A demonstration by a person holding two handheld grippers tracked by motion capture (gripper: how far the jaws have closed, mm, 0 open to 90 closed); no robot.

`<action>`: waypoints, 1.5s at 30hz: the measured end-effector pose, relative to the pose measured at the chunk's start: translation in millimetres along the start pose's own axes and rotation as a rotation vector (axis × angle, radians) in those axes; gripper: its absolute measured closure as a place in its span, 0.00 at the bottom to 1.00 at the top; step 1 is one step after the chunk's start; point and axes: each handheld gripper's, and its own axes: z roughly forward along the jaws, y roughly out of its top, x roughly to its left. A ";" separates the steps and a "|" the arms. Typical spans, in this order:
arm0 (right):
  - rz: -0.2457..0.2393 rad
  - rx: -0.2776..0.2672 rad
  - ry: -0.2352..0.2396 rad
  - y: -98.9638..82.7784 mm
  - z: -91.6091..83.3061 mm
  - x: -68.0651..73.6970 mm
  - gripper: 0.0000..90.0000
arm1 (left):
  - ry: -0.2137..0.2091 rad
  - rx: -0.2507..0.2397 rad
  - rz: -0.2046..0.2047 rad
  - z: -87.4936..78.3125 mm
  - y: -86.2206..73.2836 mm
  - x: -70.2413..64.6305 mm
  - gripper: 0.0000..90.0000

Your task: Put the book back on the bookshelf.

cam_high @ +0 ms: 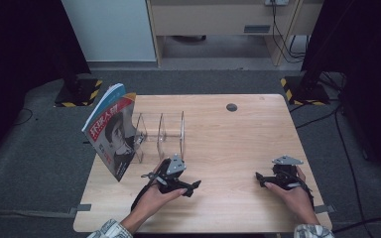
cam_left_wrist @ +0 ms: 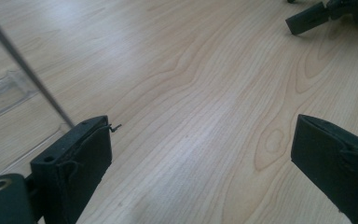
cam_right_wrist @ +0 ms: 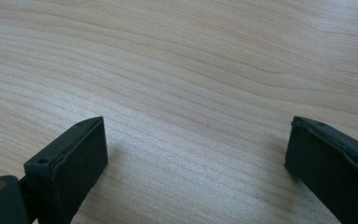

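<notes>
On the worktop (cam_high: 238,134), near its front edge, both grippers rest low with nothing between their jaws. Left gripper (cam_high: 191,187): jaws spread wide apart over bare wood in the left gripper view, empty. Right gripper (cam_high: 261,179): jaws likewise wide apart, empty, bare wood grain beneath them in the right gripper view.

Magazine (cam_high: 113,131) stands tilted at the left end of the clear acrylic file rack (cam_high: 161,133), leaning against or into its outermost divider; whether it sits fully inside a slot cannot be told from the high view. Remaining slots of the rack look vacant. No other loose item lies on the worktop.

Judgement: if the work is filing the magazine in the rack, placement appears done or nearly so, both grippers being clear of it and well apart from each other. Possibly left: straightening the magazine upright.
</notes>
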 end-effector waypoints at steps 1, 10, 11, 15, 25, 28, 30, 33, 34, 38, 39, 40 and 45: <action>0.000 0.000 0.000 0.0 0.0 0.0 0.06 | -0.004 0.006 0.001 3.3 0.3 -2.2 0.05; -0.001 0.000 0.001 -0.2 -0.2 0.2 0.06 | -0.031 0.056 0.023 22.9 1.8 -14.2 0.05; -0.003 0.001 0.002 -0.2 -0.2 0.1 0.06 | -0.033 0.064 0.027 25.5 1.6 -15.8 0.05; -0.003 0.001 0.003 -0.3 -0.3 0.2 0.06 | -0.039 0.092 0.031 34.0 0.4 -20.4 0.05; 0.001 0.000 0.004 -0.3 -0.5 0.5 0.07 | -0.046 0.130 0.023 57.3 9.1 -29.1 0.06; -0.001 0.000 0.005 -0.4 -0.5 0.3 0.07 | -0.053 0.133 0.026 63.1 12.2 -32.0 0.06; 0.000 0.000 0.006 -0.4 -0.5 0.2 0.07 | -0.053 0.138 0.026 67.5 13.8 -33.3 0.06; -0.001 0.000 0.006 -0.4 -0.5 0.1 0.07 | -0.049 0.144 0.017 74.1 15.0 -31.7 0.06; -0.001 0.000 0.005 -0.4 -0.5 0.1 0.07 | -0.047 0.146 0.020 75.3 14.9 -31.3 0.06; 0.000 0.001 0.009 -0.4 -0.6 0.0 0.07 | -0.032 0.155 0.023 80.6 13.6 -30.4 0.06; 0.000 0.000 0.007 -0.4 -0.6 0.1 0.07 | -0.028 0.156 0.025 81.3 13.5 -29.7 0.06; 0.000 0.001 0.008 -0.4 -0.6 0.0 0.07 | -0.025 0.158 0.023 81.9 13.3 -29.0 0.06; 0.000 0.000 0.006 -0.4 -0.5 0.3 0.07 | -0.006 0.150 0.009 85.8 12.2 -25.9 0.06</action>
